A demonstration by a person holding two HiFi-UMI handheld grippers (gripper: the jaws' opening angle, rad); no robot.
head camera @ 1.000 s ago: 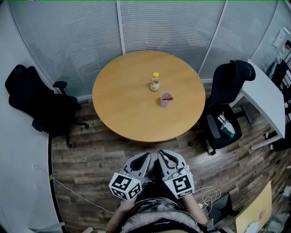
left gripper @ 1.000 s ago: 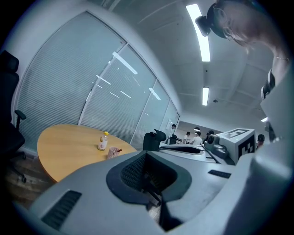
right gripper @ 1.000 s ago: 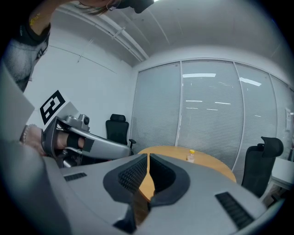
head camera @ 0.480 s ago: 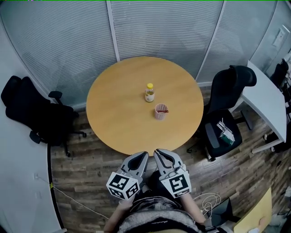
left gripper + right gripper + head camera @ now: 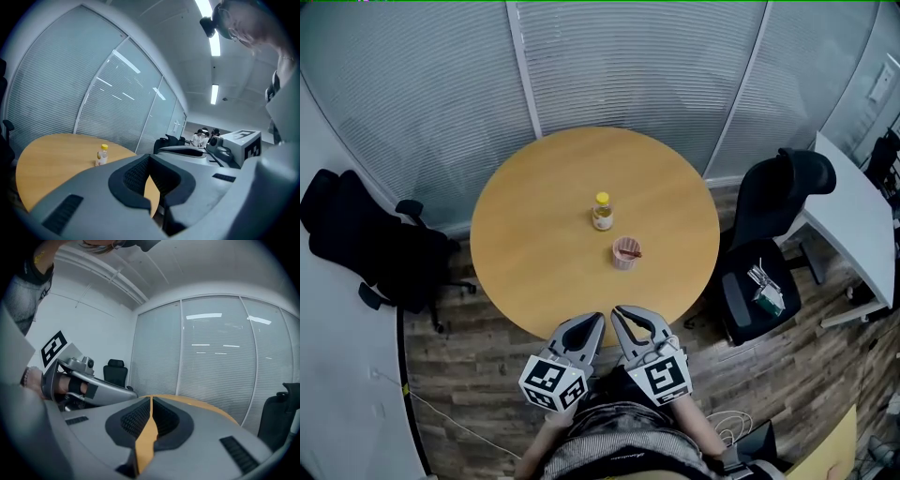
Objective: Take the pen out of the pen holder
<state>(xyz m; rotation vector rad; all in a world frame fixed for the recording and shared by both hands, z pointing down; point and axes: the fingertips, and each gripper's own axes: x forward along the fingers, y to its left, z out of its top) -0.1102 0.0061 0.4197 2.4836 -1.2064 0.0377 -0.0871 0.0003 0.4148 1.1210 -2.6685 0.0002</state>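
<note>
A pink pen holder [image 5: 625,252] stands on the round wooden table [image 5: 534,244], right of centre, with a dark red pen [image 5: 633,253] lying across its mouth. Both grippers hover side by side below the table's near edge, well short of the holder. My left gripper [image 5: 597,321] is shut with nothing between its jaws, and so is my right gripper [image 5: 617,312]. The left gripper view shows its own closed jaws [image 5: 150,159] over the tabletop; the pen holder is hidden there. In the right gripper view the jaws [image 5: 151,401] leave only a thin sliver of table.
A small bottle with a yellow cap [image 5: 602,212] [image 5: 101,155] stands just behind the holder. Black office chairs sit at the left [image 5: 366,244] and right [image 5: 769,244] of the table. A white desk [image 5: 858,220] is at far right; blinds cover the glass wall behind.
The table and its objects have slid down and nearer in the head view as the person stepped closer. Both grippers keep their shut pose in front of the body.
</note>
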